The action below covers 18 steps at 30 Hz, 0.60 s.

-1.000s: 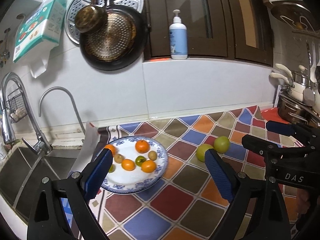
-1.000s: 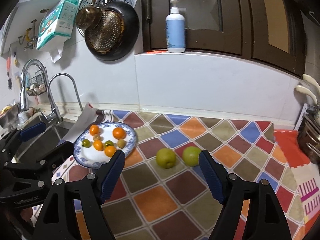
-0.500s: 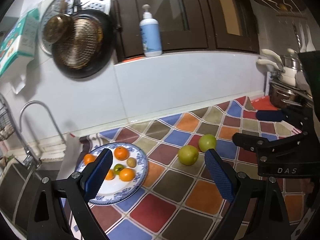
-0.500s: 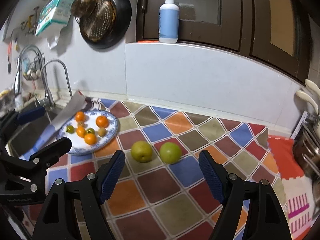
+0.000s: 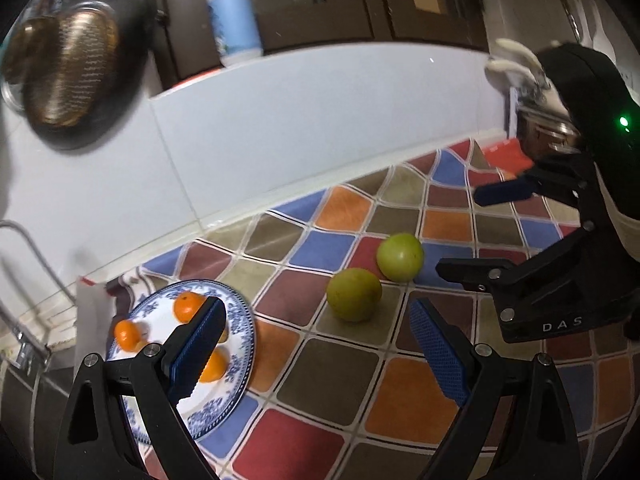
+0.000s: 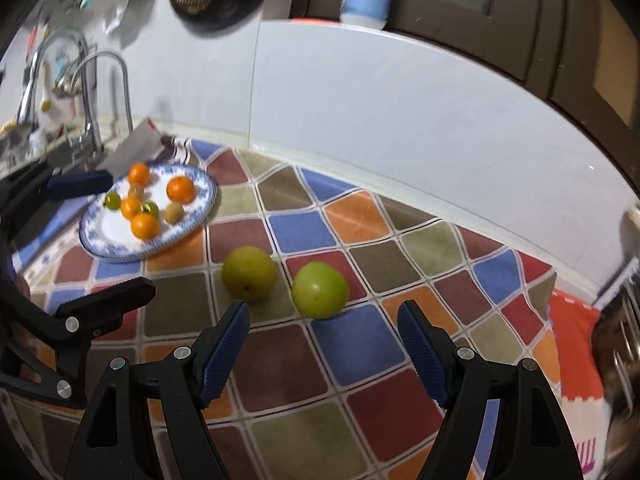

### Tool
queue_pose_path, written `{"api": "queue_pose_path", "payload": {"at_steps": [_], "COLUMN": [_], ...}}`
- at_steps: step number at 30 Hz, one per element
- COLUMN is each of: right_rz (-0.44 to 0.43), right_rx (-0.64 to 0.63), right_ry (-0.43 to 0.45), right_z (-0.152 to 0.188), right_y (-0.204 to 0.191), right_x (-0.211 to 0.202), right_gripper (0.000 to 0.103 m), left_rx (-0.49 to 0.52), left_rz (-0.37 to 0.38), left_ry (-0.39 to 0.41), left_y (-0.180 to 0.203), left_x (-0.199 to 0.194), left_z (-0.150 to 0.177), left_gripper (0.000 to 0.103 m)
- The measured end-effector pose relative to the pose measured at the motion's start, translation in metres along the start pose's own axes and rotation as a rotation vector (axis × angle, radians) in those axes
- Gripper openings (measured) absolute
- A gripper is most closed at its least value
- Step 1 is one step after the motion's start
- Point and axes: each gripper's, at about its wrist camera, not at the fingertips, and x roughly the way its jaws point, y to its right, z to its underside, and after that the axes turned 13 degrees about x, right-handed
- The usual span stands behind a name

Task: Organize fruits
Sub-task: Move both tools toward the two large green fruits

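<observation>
My left gripper [image 5: 316, 344] wide, nothing between pads. My right gripper [image 6: 324, 344] also apart, empty. Two green fruits [image 6: 249, 273] [image 6: 320, 289] on checkered mat [image 6: 372, 216], side by side, at 12 o'clock of right pads. Blue-rimmed plate [image 6: 200, 216] at 10 o'clock: right view shows all small fruit; left view hides part behind own finger [image 5: 198, 346].

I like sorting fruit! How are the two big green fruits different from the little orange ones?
The two green fruits are clearly bigger than the orange fruits. The green fruits lie on the checked mat, off the plate, while the orange fruits sit on the blue-and-white plate. The green fruits sit alone as a pair; the orange ones share the plate with other small fruits. All are round, and neither gripper holds any.
</observation>
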Motion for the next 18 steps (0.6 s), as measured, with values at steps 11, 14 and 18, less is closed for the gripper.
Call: {"api": "queue_pose_path", "payload": {"at_steps": [11, 14, 18], "right_rz": [-0.04, -0.047, -0.051], "right_rx": [-0.149, -0.173, -0.182], "right_ry": [-0.157, -0.191, -0.225], "right_z": [-0.012, -0.013, -0.013], "right_y": [-0.002, -0.002, 0.0], "right_x": [0.058, 0.073, 0.089], "right_gripper": [0.077, 0.077, 0.076], "left_rx": [0.023, 0.009, -0.005], "left_rz": [0.132, 0.178, 0.217], "left_ry": [-0.061, -0.079, -0.099], "left_y": [-0.011, -0.014, -0.016], "left_x": [0.056, 0.069, 0.081], "left_z": [-0.006, -0.006, -0.005], "left_gripper": [0.094, 0.093, 0.088]}}
